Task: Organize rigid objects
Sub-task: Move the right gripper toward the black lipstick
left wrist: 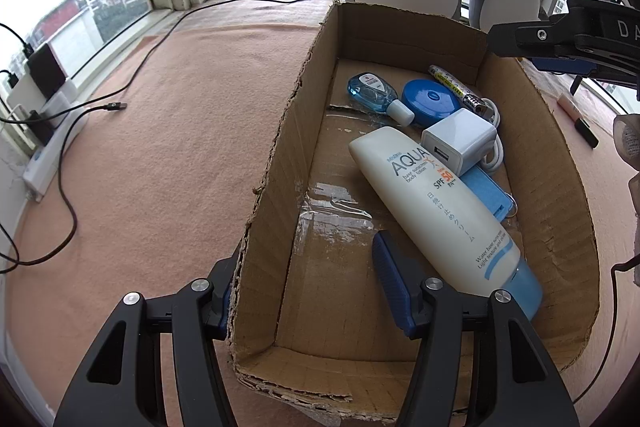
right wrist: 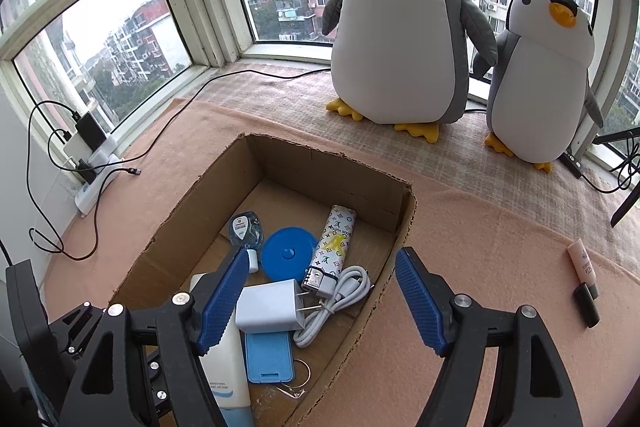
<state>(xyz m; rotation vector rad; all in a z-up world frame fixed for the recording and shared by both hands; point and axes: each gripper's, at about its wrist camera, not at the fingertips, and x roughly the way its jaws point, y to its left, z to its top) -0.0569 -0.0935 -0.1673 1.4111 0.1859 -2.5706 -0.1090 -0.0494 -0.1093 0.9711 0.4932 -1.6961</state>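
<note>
Reaching next for the tube (right wrist: 583,281) at our three o'clock, lying lengthwise beyond the box (right wrist: 404,223); right gripper (right wrist: 320,301) nearest, wide open, empty; left gripper (left wrist: 308,285) straddles the wall, empty.

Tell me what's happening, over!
Left gripper open, straddling the box wall. Right gripper open, empty. Sunscreen tube in the box. Small pink tube outside it.

Left wrist cam sits low and close at the near left corner of the cardboard box (left wrist: 280,155), facing the window. Right wrist cam looks down from higher up (near right wall). Both share the box and the penguins (right wrist: 400,27).
</note>
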